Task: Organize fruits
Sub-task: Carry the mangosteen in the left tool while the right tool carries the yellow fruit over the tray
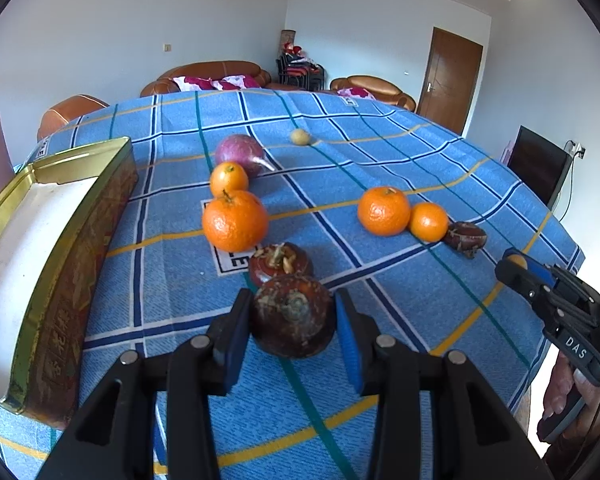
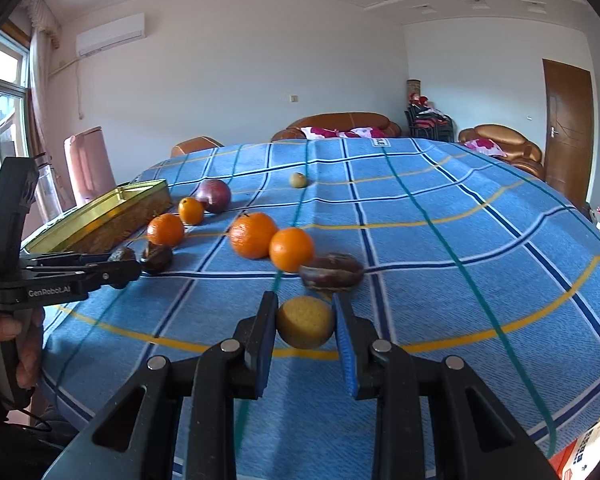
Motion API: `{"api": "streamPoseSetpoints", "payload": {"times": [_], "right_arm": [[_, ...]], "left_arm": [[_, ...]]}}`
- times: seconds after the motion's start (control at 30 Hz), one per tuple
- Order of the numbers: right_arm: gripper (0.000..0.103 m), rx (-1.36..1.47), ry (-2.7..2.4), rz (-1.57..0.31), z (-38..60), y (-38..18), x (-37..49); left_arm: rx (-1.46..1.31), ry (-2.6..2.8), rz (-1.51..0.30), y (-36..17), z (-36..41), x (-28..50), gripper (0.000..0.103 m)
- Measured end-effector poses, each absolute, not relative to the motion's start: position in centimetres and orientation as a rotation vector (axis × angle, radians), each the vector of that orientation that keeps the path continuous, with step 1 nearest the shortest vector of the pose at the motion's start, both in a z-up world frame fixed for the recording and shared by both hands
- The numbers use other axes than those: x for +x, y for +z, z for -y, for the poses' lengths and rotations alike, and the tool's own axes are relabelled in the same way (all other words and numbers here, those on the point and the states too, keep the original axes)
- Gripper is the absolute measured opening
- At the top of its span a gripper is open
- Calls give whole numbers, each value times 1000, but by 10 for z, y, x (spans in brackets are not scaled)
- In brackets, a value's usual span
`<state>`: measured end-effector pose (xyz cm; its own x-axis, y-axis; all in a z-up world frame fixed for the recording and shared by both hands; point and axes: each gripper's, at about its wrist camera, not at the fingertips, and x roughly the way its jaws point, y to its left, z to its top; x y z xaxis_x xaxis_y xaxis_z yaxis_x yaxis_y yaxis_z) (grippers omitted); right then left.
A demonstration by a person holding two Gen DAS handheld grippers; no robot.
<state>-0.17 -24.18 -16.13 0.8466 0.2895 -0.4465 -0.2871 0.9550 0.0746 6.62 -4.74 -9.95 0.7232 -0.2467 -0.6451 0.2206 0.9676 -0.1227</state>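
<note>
Left gripper (image 1: 294, 320) is clamped on a dark brown chestnut (image 1: 294, 322); both blue pads (image 1: 236, 344) press its sides. A second chestnut (image 1: 280, 265) sits just past the fingertips, touching or nearly touching the held one. Beyond that, ahead and slightly left of the fingers, a big orange (image 1: 235, 221), then a small orange (image 1: 229, 179) behind it, then a purple fruit (image 1: 242, 155) further out. A small yellow fruit (image 1: 300, 137) lies far ahead, on its own.

Ahead-right of the left fingers: another orange pair (image 1: 384, 211), big one left and small one right, touching. A third chestnut (image 1: 465, 237) sits just right of the pair.

The gold tin (image 1: 60, 280) is open, white inside, and stands left of the left fingers, close by. No fruit visible in the part of it that shows.

Right gripper (image 2: 305, 328) is clenched on a yellow ball-shaped fruit (image 2: 305, 328), pads against both sides. It looks clear of the cloth (image 2: 460, 264), though I can't confirm that from this angle. The third chestnut is just beyond the right fingertips, slightly right; the touching orange pair is past it, ahead-left.

In the right wrist view, the left gripper shows far left with a chestnut at its tip and the second one just beyond. A hand (image 2: 16, 340) holds its handle. The tin lies behind it.

All loose fruit rests on the blue checked cloth.
</note>
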Motion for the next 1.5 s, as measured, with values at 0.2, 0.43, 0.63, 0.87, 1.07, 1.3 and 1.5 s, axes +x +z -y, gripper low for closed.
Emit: {"api": "streamPoseSetpoints", "payload": {"times": [0.2, 0.43, 0.63, 0.87, 1.07, 1.3, 1.5], "right_arm": [[30, -18, 358, -455, 221, -154, -2], [30, -39, 405, -437, 202, -147, -5], [30, -59, 439, -413, 189, -138, -7], [30, -77, 463, -393, 176, -130, -9], [30, -88, 480, -374, 170, -124, -9], [30, -99, 494, -357, 163, -118, -9], [30, -113, 512, -331, 155, -108, -10]], "left_arm": [[-45, -265, -695, -97, 47, 62, 42], [-37, -259, -651, -89, 46, 54, 42], [-33, -255, -615, -80, 45, 48, 42], [-33, -243, -571, -69, 41, 42, 42], [-35, -236, -541, -63, 37, 36, 42], [-29, -223, -510, -56, 35, 33, 42], [-28, -201, -484, -50, 30, 30, 42]]}}
